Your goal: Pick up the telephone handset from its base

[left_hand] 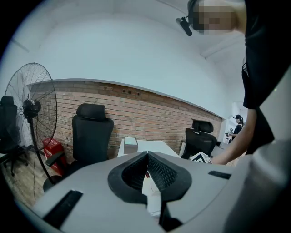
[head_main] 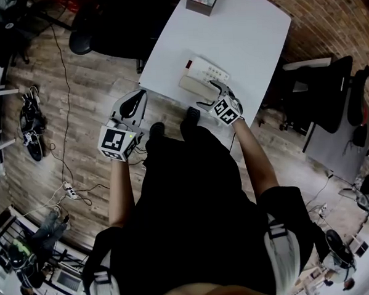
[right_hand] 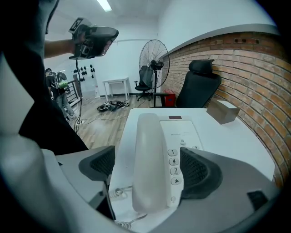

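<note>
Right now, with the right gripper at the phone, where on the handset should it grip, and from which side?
Probably its narrow middle, pinched across the width, coming from above on the person's side. The handset lies flat along the left side of the base. The right gripper has its open jaws astride it, one outside it and one over the keys.
</note>
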